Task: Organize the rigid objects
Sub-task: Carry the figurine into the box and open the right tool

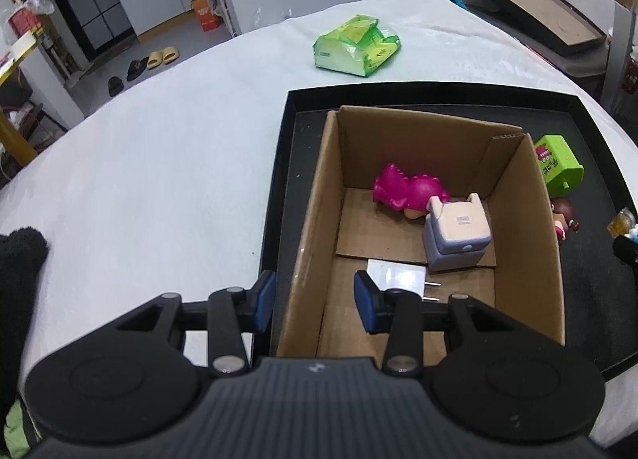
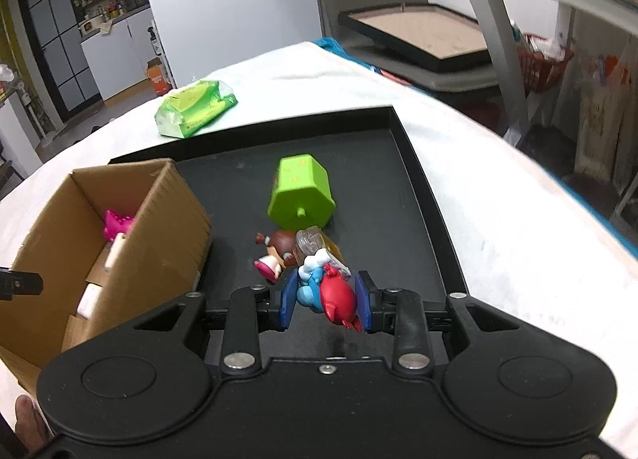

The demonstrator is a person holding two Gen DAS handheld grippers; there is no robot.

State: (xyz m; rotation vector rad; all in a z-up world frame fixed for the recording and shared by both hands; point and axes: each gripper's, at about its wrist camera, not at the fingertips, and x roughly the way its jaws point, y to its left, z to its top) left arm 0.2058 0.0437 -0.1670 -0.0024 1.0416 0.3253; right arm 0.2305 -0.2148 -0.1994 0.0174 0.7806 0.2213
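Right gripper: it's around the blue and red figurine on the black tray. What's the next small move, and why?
Probably lift the blue and red figurine straight up, then carry it left toward the cardboard box. The right gripper has its fingers against the toy's sides, so the grasp looks made. A brown-haired doll and a wrapped item lie just beyond it, so sliding risks dragging them.

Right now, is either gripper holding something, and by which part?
The right gripper is closed on the blue and red figurine, its pads against the two sides of the body. The left gripper is open and holds nothing.
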